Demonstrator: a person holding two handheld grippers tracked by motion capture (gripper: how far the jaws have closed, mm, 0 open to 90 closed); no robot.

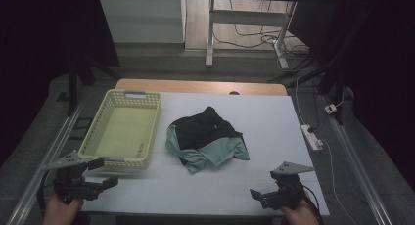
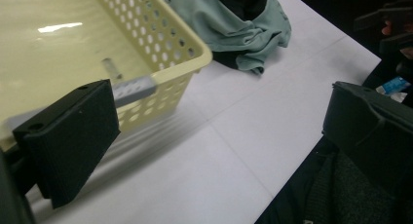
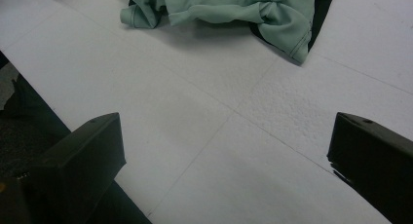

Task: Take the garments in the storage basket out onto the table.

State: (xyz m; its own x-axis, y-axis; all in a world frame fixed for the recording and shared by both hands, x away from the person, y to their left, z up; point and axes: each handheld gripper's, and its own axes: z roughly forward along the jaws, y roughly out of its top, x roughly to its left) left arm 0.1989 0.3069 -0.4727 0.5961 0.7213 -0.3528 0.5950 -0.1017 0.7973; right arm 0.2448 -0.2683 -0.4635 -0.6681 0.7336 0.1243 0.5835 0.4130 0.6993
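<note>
A crumpled green and black garment point(image 1: 208, 140) lies in the middle of the white table point(image 1: 264, 117); its green folds show in the left gripper view point(image 2: 234, 27) and the right gripper view point(image 3: 234, 7). A pale yellow perforated basket point(image 1: 149, 132) stands to its left, empty point(image 2: 160, 19). My left gripper point(image 1: 100, 172) is held open at the table's front left corner, just in front of the basket. My right gripper point(image 1: 258, 195) is open near the front right edge, low over bare table, with nothing between its jaws.
A white power strip point(image 1: 311, 137) with its cable lies on the floor to the right of the table. Metal rails point(image 1: 352, 151) run along both sides. A desk frame point(image 1: 210, 34) and loose cables stand behind the table.
</note>
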